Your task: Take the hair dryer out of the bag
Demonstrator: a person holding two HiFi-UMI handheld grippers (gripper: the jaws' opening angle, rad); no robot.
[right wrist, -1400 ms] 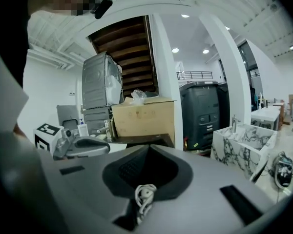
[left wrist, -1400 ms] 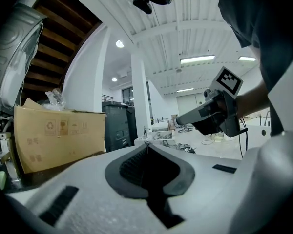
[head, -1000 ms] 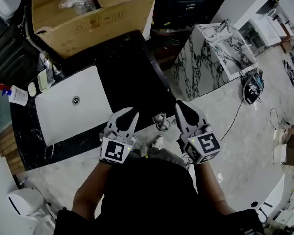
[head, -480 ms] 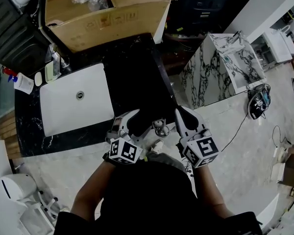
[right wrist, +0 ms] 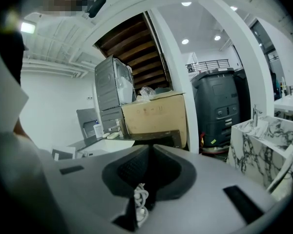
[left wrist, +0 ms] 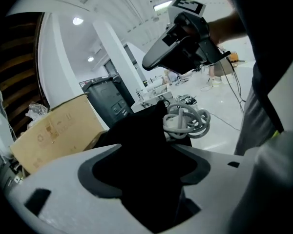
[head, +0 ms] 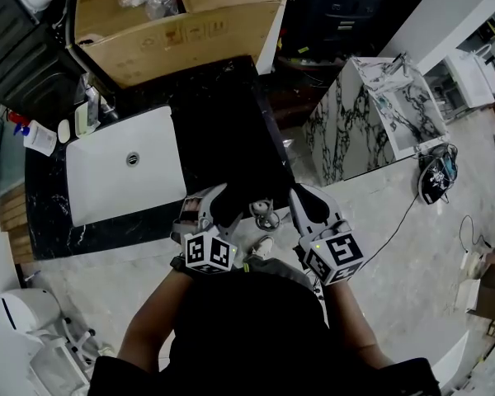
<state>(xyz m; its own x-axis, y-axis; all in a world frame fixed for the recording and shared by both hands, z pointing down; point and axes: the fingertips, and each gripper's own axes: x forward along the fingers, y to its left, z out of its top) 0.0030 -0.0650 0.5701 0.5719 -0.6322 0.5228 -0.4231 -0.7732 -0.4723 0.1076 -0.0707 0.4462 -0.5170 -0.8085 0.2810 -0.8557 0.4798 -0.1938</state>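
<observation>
While the right tongs [right wrist: 150, 152] clamp a thin whitish cord [right wrist: 139, 204], the left tongs [left wrist: 145, 155] have just been opening and stand wide around the soft black fabric bag [left wrist: 141, 130], not pressing it. A coiled grey cable [left wrist: 188, 122] sits at the bag's top. The hair dryer itself is unseen, probably inside the bag. The next move likely calls for a fresh left grip on the bag.

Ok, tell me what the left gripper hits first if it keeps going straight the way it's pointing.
The black bag. The left gripper has just been opening its jaws, and the bag's fabric sits between them. The coiled grey cord seems to lie just beyond, though depth is unclear.
</observation>
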